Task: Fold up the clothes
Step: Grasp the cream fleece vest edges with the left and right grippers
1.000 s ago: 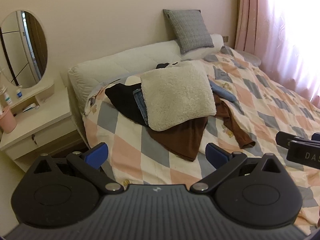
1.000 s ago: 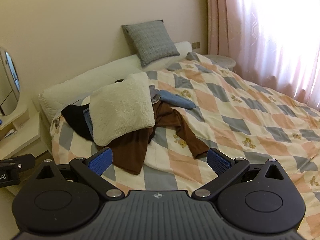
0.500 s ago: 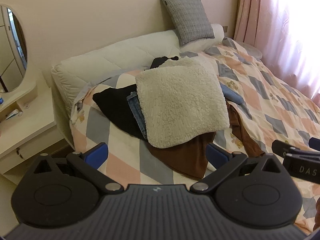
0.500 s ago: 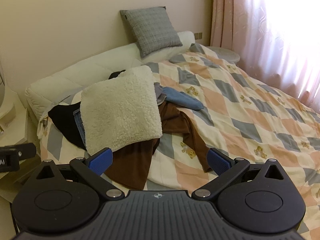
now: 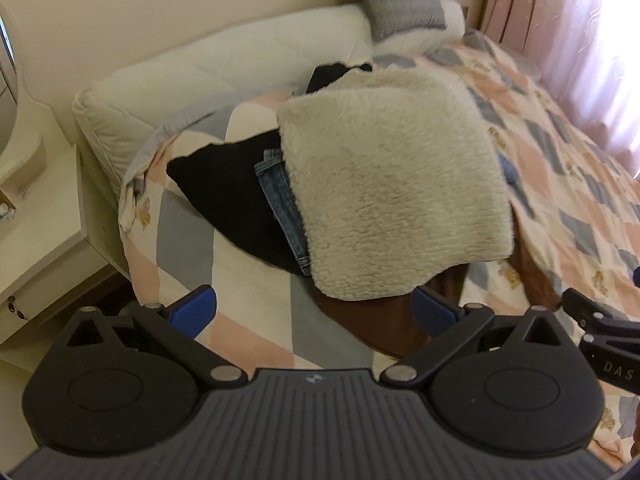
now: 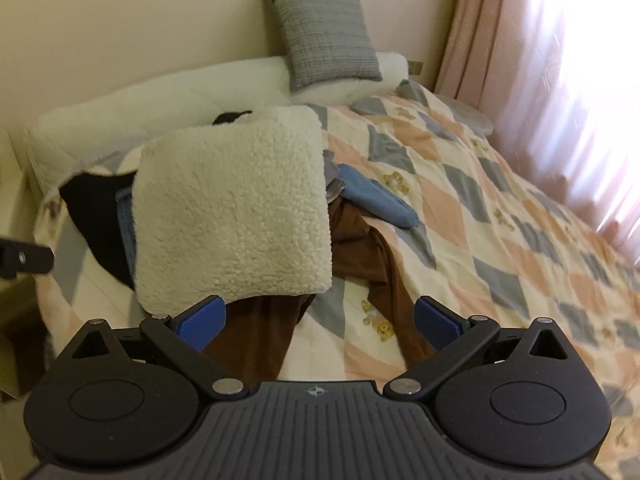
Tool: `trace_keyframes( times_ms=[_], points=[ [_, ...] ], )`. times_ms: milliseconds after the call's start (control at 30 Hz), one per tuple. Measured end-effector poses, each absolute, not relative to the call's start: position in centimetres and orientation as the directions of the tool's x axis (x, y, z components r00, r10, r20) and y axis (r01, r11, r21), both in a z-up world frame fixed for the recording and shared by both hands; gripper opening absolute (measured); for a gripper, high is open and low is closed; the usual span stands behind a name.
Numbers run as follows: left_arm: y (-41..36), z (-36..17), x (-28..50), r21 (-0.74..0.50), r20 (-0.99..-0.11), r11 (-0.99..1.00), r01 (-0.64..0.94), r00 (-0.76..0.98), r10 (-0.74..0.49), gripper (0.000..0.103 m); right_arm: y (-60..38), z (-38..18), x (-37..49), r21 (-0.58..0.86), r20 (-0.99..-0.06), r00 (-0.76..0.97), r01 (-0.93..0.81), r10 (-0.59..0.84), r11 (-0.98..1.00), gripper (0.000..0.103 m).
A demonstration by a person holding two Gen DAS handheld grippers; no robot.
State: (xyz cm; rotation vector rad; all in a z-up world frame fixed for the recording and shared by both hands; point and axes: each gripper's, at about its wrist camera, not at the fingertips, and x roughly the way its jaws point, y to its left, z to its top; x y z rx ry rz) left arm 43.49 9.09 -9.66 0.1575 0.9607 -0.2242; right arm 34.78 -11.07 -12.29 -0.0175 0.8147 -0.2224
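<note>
Clothes (image 6: pixel 264 344) lay in a messy pile on the bed (image 6: pixel 500 216), near the pillow end. None of them were folded yet.

On top of the pile sat a fluffy white cushion (image 6: pixel 232 216). It covered most of the clothes, so it probably had to come off first. Under the cushion a brown top (image 6: pixel 360 240) spread out, and one brown sleeve ran down the bed toward the camera. A pair of jeans (image 5: pixel 284 204) peeked out at the cushion's left side. A black piece of clothing (image 5: pixel 228 204) lay just past the jeans, further left of the cushion. A blue piece (image 6: pixel 376 196) stuck out on the cushion's right side.

The left gripper (image 5: pixel 312 308) hung in the air just in front of the cushion's near edge. Its blue fingers (image 5: pixel 192 312) were spread wide apart and held nothing. The right gripper (image 6: pixel 320 320) hung over the brown top, below the cushion. Its fingers (image 6: pixel 436 326) were spread wide too, with nothing between them. They were likely held wide so they could grab something soft and thick.

A grey pillow (image 6: pixel 328 36) leaned on the wall behind the cushion, out of the way. The big part of the bed to the right of the cushion had only the checked blanket on it, so it looked like a good spot to lay clothes flat for folding.
</note>
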Motion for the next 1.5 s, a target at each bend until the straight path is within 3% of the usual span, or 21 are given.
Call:
trace_keyframes(
  times_ms=[500,867,1133,1400,1500],
  points=[
    [9.9,-20.0,51.0,-0.040,-0.903,0.944,0.327,0.393,-0.175,0.102,-7.1,-21.6,40.5,-0.381,-0.665,0.711,-0.058,-0.230,0.923,0.091],
    [8.4,-24.2,52.2,-0.083,-0.882,0.865,0.496,0.368,-0.295,0.102,-4.4,-26.9,41.8,-0.609,-0.610,0.758,-0.262,-0.231,0.749,0.090],
    [10.8,-27.7,56.0,-0.387,-0.834,0.869,0.308,0.284,-0.472,0.102,-3.9,-30.2,42.0,-0.743,-0.537,0.808,-0.315,-0.244,0.591,0.087],
    [12.6,-30.0,59.1,-0.611,-0.707,0.766,0.200,0.299,-0.641,0.099,-5.0,-31.4,44.0,-0.789,-0.490,0.826,-0.285,-0.277,0.545,0.086],
    [12.6,-31.1,60.1,-0.635,-0.694,0.751,0.180,0.294,-0.657,0.099,-5.5,-31.7,44.4,-0.798,-0.481,0.828,-0.279,-0.286,0.533,0.086]
  ],
)
